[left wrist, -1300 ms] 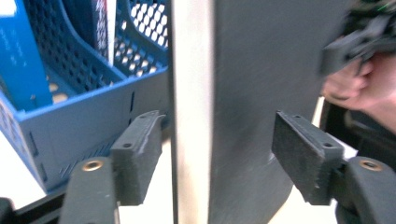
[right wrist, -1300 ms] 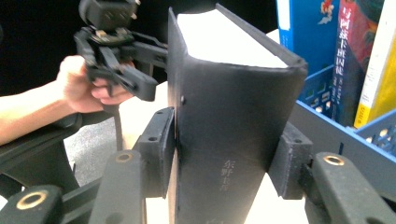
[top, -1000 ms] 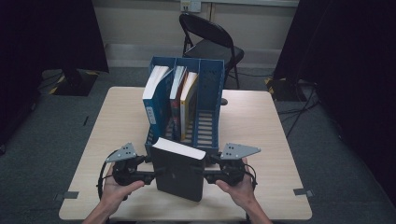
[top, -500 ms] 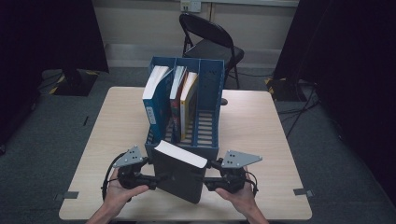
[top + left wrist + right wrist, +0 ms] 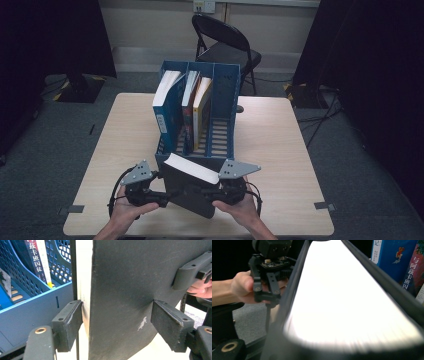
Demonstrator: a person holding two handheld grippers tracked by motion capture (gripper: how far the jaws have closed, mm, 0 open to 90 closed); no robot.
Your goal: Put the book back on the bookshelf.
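Books [image 5: 186,102] fill two file rack [image 5: 224,90] slots; the third stays empty.

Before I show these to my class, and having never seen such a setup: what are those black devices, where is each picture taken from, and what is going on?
A person holds two hand-held tools, each with two black jaws: the left gripper and the right gripper. The wide picture comes from a camera above the person's side of the wooden table, looking forward and down. The other two come from cameras riding on the grippers, looking along their jaws.

On the table stands a blue file rack with three books upright in its left compartments. In front of it, the grippers hold a black book up from either side, pale page edges on top. In the left gripper view its jaws straddle that book. The right gripper's jaws are hidden behind the book.
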